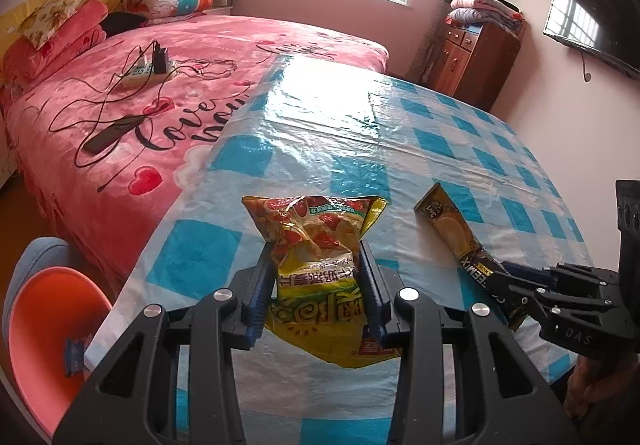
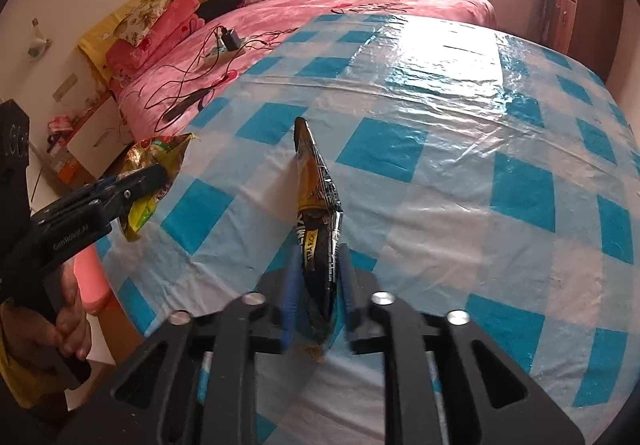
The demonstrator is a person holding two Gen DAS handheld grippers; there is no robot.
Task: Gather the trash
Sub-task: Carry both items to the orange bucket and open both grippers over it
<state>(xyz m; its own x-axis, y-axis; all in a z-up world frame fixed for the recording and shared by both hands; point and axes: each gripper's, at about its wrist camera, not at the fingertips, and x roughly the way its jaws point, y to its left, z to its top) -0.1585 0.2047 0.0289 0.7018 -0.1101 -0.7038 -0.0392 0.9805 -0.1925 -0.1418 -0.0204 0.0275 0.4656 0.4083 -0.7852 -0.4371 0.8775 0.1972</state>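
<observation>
My left gripper point(image 1: 316, 249) is shut on a yellow chip bag point(image 1: 320, 245) and holds it above the blue-checked table point(image 1: 360, 133) near its left edge. It also shows in the right wrist view point(image 2: 160, 169), with the chip bag point(image 2: 144, 205) hanging from it. My right gripper point(image 2: 318, 261) is shut on a black-and-gold coffee sachet point(image 2: 318, 201) that sticks up from the fingers over the table point(image 2: 440, 165). In the left wrist view the right gripper point(image 1: 504, 277) holds the sachet point(image 1: 448, 221) at the right.
An orange-pink bin point(image 1: 44, 325) stands on the floor left of the table, with a blue wrapper point(image 1: 74, 357) inside. A pink bed point(image 1: 120, 93) with cables and a power strip point(image 1: 148, 71) lies beyond. A wooden cabinet point(image 1: 476, 57) stands at the back right.
</observation>
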